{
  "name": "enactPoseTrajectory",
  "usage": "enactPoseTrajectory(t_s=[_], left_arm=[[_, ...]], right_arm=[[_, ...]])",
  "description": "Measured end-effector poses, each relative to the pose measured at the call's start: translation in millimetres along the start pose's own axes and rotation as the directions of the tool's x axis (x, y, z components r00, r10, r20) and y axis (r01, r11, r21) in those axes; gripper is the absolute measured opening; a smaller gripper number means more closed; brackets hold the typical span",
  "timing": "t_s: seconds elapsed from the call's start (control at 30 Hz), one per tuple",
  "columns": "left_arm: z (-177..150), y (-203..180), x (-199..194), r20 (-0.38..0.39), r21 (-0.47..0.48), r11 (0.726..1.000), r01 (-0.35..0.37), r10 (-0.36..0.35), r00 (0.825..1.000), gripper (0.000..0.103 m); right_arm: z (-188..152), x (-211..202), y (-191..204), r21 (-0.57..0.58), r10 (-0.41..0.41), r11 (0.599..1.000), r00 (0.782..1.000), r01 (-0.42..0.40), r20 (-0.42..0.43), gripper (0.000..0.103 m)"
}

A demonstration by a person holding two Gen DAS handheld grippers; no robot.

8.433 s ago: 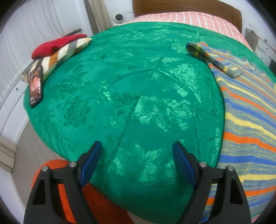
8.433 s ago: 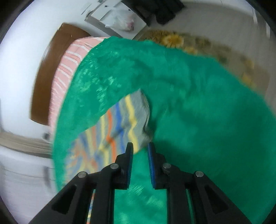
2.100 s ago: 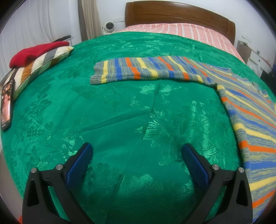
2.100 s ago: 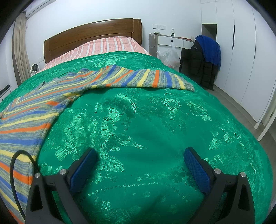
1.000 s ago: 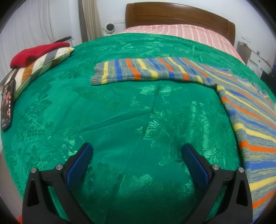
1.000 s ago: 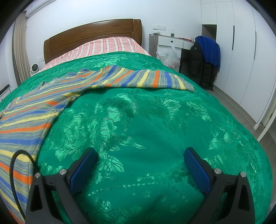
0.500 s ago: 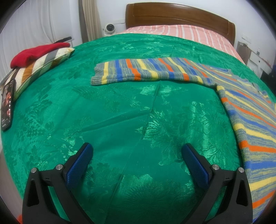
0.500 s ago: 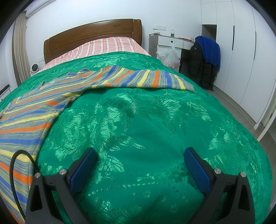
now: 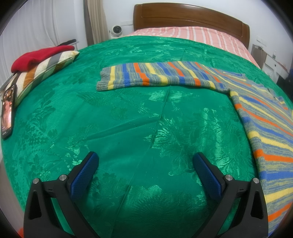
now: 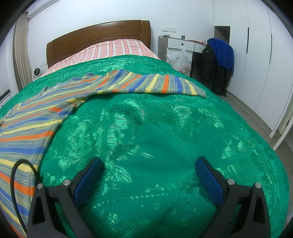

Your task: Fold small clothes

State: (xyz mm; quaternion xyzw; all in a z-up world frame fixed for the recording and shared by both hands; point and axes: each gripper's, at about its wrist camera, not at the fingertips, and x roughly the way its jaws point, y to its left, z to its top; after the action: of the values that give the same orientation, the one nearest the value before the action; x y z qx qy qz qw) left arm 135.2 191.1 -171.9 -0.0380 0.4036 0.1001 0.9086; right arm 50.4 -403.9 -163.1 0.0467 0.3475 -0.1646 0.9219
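A striped knit sweater (image 9: 265, 117) in grey, blue, yellow and orange lies spread flat on the green bedspread (image 9: 128, 119). One sleeve (image 9: 152, 76) stretches out to the left in the left wrist view; the other sleeve (image 10: 155, 84) reaches right in the right wrist view, with the body (image 10: 27, 124) at the left. My left gripper (image 9: 145, 161) is open over bare bedspread, well short of the sleeve. My right gripper (image 10: 149, 164) is also open above the bedspread (image 10: 155, 142), with nothing between its fingers.
A striped pillow (image 9: 44, 71) with a red garment (image 9: 40, 56) on it and a phone (image 9: 7, 109) lie at the bed's left edge. The wooden headboard (image 9: 190, 16) is at the far end. A desk (image 10: 183, 45), hung coats (image 10: 218, 64) and wardrobe doors (image 10: 256, 55) stand on the right.
Within the last second nothing has moved. Since 8.4 s ago the sweater has been laid out with both sleeves spread, and the right gripper, then nearly shut by the sleeve, has opened.
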Motion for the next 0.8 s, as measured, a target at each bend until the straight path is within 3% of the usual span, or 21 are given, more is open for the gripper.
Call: enactPoseTrajectory(t_s=[0.3, 0.4, 0.5, 0.63, 0.7, 0.73, 0.8], left_arm=[[1, 0, 0, 0.011, 0.001, 1.0, 0.001, -0.001, 1.0, 0.103], [1, 1, 1, 0.014, 0.0, 1.0, 0.002, -0.002, 1.0, 0.103], [-1, 0, 0, 0.018, 0.0, 1.0, -0.002, 0.002, 1.0, 0.103], [-3, -1, 0, 0.021, 0.0, 1.0, -0.003, 0.003, 1.0, 0.103], [-3, -1, 0, 0.023, 0.0, 1.0, -0.003, 0.003, 1.0, 0.103], [-4, -1, 0, 0.024, 0.0, 1.0, -0.004, 0.004, 1.0, 0.103], [-4, -2, 0, 0.025, 0.0, 1.0, -0.005, 0.005, 1.0, 0.103]], right_arm=[[8, -5, -2, 0.001, 0.02, 1.0, 0.999, -0.02, -0.046, 0.101], [30, -21, -26, 0.107, 0.143, 0.984, 0.989, -0.14, -0.02, 0.101], [67, -28, -71, 0.223, 0.236, 0.945, 0.971, -0.24, 0.043, 0.101], [108, 8, -142, 0.441, 0.313, 0.852, 0.95, -0.283, 0.005, 0.097], [115, 37, -174, 0.57, 0.37, 0.765, 0.929, -0.3, -0.008, 0.088], [116, 58, -190, 0.64, 0.416, 0.703, 0.909, -0.311, -0.016, 0.083], [115, 84, -203, 0.715, 0.455, 0.632, 0.89, -0.298, -0.031, 0.074]])
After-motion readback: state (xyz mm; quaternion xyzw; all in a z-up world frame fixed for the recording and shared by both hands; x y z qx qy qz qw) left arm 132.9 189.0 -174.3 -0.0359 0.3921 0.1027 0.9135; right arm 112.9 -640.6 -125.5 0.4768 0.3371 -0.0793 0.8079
